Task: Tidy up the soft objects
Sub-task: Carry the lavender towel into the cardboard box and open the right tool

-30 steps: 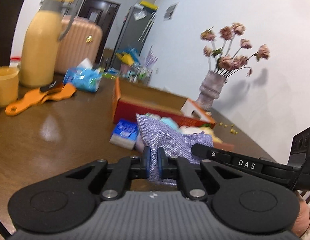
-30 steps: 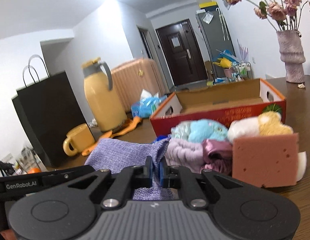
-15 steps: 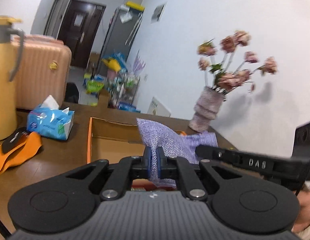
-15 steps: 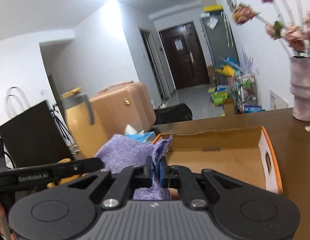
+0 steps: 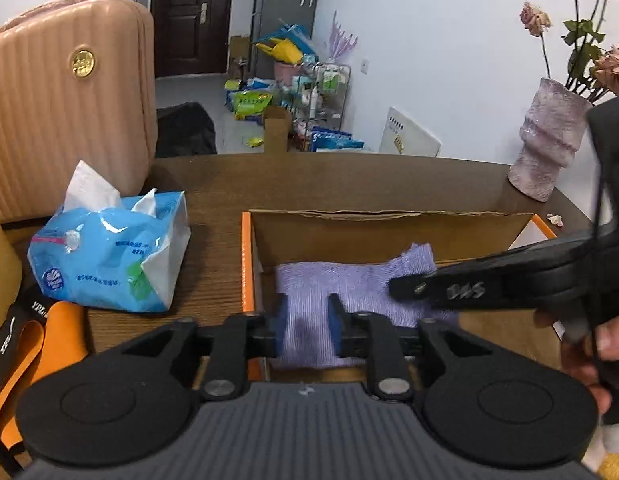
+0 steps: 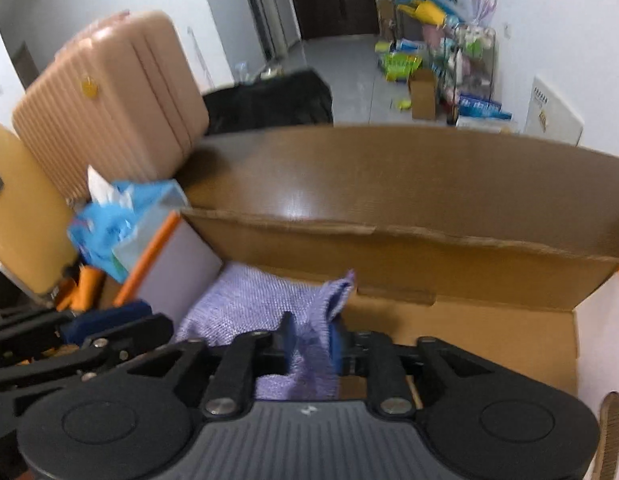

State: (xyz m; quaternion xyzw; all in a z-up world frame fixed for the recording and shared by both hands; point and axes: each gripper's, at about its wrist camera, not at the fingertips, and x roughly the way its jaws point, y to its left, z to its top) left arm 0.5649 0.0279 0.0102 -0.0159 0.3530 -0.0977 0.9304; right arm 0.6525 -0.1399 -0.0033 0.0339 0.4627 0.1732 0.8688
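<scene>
Both tools, left (image 5: 307, 326) and right (image 6: 311, 346), just opening; purple cloth (image 5: 349, 284) lies between their parted pads.

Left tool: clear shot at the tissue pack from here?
Probably yes. The tissue pack sits on the table outside the cardboard box, with open table between; the left tool just opened over the purple cloth.

Left of the fingers, a black tag (image 5: 19, 322) on the orange strap (image 5: 49, 340) starts with "YPL" (the rest is cut off).
</scene>
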